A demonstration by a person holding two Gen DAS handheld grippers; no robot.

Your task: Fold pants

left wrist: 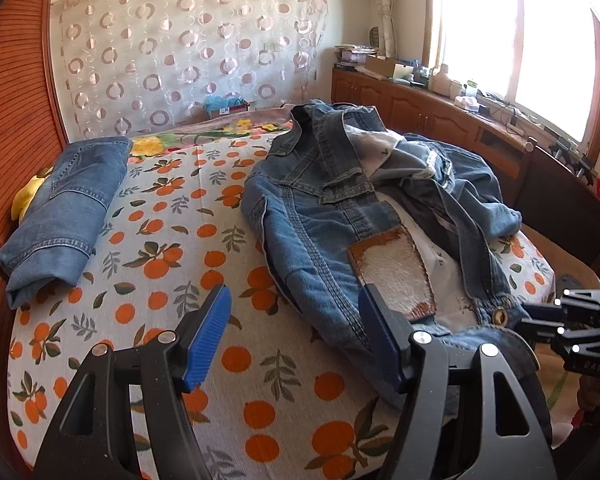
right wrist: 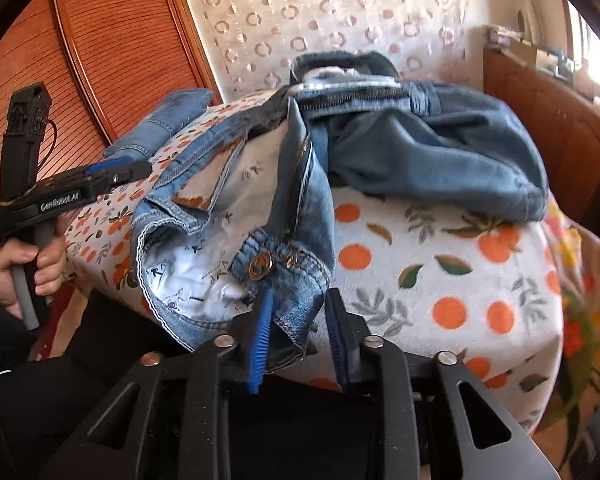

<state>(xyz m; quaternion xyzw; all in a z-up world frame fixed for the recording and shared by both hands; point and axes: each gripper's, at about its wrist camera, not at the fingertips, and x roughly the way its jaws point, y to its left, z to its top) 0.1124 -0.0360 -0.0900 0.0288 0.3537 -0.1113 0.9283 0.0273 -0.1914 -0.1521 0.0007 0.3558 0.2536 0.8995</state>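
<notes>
- The bed (left wrist: 236, 364), under an orange-print sheet, stands by a circle-patterned curtain (left wrist: 188, 40) and a sunlit window (left wrist: 516, 40).
- The rumpled pants (left wrist: 312, 216) lie heaped on the bed, beside folded jeans (left wrist: 64, 208).
- The left gripper (left wrist: 296, 332) gapes empty over the sheet.
- The right gripper (right wrist: 298, 332), partly closed, straddles the waistband (right wrist: 296, 312).

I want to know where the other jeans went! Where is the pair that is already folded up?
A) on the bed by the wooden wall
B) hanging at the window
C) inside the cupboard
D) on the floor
A: the folded jeans lie in a neat bundle on the orange-print bedspread, close to the ribbed wooden wall, apart from the crumpled jeans beside them.
</notes>
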